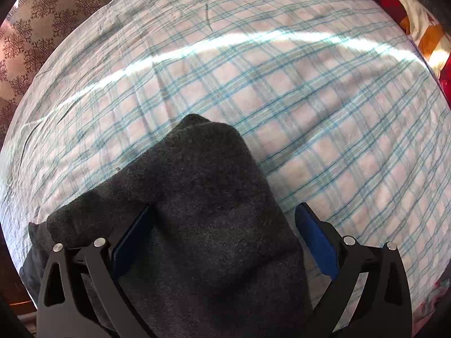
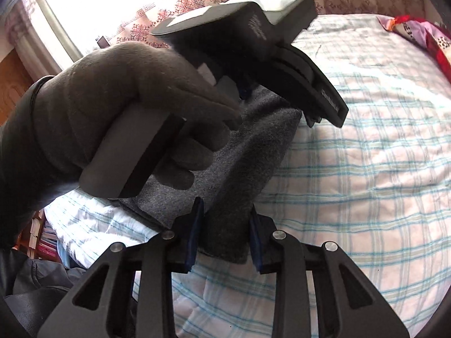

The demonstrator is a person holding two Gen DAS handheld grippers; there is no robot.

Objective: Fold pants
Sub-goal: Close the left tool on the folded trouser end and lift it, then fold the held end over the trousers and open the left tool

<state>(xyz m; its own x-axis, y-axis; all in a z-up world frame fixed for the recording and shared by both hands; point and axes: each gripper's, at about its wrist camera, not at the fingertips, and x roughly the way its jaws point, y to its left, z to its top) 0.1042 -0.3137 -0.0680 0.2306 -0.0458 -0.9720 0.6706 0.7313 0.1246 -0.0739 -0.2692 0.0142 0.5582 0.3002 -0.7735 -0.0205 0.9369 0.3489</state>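
Observation:
The dark grey fleece pants (image 1: 197, 191) lie folded in a thick bundle on the checked bedsheet (image 1: 310, 98). My left gripper (image 1: 225, 219) is open; the bundle lies between its blue pads (image 1: 318, 236) without being pinched. In the right wrist view the pants (image 2: 242, 152) run from the left gripper (image 2: 282, 64), held by a gloved hand (image 2: 112, 107), down to my right gripper (image 2: 225, 219). The right jaws are closed on a fold of the pants.
A patterned brown curtain (image 1: 36, 28) hangs beyond the bed on the left. A red and orange blanket (image 1: 417, 19) lies at the bed's far right edge. A bright window (image 2: 98, 5) and a bookshelf (image 2: 39, 239) show in the right wrist view.

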